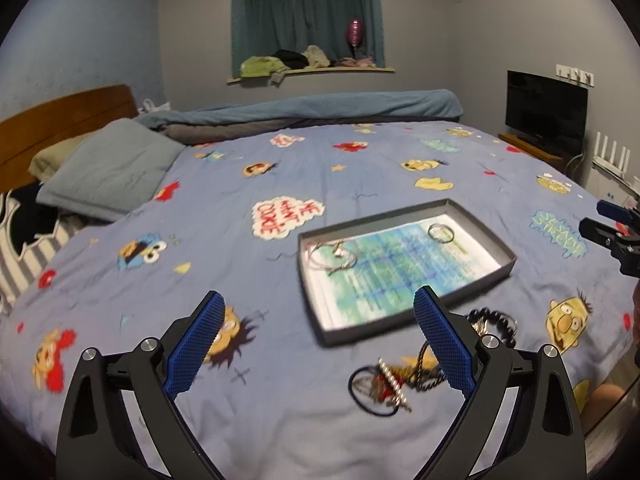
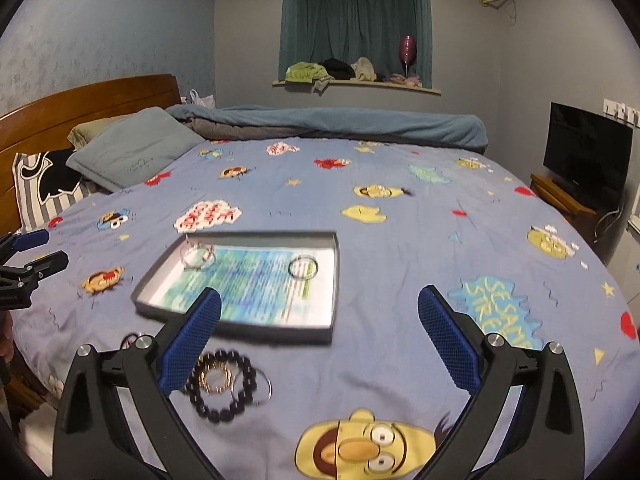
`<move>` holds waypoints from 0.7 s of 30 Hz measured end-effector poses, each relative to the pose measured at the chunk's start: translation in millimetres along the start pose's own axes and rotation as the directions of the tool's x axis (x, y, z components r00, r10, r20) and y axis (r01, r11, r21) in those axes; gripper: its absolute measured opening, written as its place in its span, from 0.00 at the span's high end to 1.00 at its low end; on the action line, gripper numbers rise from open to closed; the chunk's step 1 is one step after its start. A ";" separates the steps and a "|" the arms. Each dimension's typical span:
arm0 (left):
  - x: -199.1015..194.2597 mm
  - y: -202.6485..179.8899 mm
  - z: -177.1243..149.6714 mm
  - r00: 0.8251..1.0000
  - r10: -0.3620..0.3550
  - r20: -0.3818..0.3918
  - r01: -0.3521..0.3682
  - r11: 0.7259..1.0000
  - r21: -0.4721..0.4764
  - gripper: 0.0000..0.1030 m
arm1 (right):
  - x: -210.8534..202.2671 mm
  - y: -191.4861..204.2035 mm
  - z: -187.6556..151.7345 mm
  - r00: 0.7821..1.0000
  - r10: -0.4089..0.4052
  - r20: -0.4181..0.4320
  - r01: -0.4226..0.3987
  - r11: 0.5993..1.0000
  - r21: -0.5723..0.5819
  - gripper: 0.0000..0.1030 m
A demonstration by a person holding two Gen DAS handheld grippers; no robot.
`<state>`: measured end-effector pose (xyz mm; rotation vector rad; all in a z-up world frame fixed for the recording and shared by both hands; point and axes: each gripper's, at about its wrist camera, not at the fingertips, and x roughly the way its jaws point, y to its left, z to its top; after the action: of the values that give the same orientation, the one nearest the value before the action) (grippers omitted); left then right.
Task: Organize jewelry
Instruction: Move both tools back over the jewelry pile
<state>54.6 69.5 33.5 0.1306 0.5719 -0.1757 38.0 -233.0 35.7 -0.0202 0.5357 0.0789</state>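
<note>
Grey tray [image 2: 335, 280] on the bed [image 2: 400, 240] already holds a ring [image 2: 303, 267] and chains [image 2: 198, 255]; both hand-held grippers, left [image 1: 318, 344] and right [image 2: 319, 340], hang released and empty, so next comes pinching the bead bracelet [image 2: 224, 384] beside the tray.

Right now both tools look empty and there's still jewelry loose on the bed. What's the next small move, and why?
Probably lower the right tool onto the black bead bracelet by its left finger. Both tools are open and hold nothing; the tray already has a ring and a chain, while the bracelet and the pile near the left tool still lie on the bed.
</note>
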 end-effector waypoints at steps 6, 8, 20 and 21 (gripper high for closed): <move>0.7 -11.8 -27.9 1.000 -0.008 0.012 0.008 1.000 -0.022 0.08 | 5.3 11.6 -31.6 1.000 -0.001 -0.010 0.001 1.000 0.003 0.05; 6.1 -15.6 -36.1 1.000 -0.011 0.008 0.011 0.999 -0.034 0.08 | 9.7 15.7 -38.4 1.000 -0.001 -0.017 0.001 1.000 -0.001 0.05; 49.7 -33.8 -77.8 0.998 -0.014 -0.059 0.017 0.999 0.051 0.08 | 38.5 34.5 -72.1 0.999 0.009 -0.038 -0.010 0.999 -0.040 0.05; 51.9 -33.4 -78.6 0.998 -0.026 -0.062 0.029 0.998 0.047 0.09 | 41.2 36.4 -74.3 0.999 0.015 -0.044 -0.017 0.999 -0.050 0.06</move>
<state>49.5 43.7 -63.0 0.1750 0.6314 -0.2129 32.5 -196.8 -49.1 -0.0670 0.5780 0.1074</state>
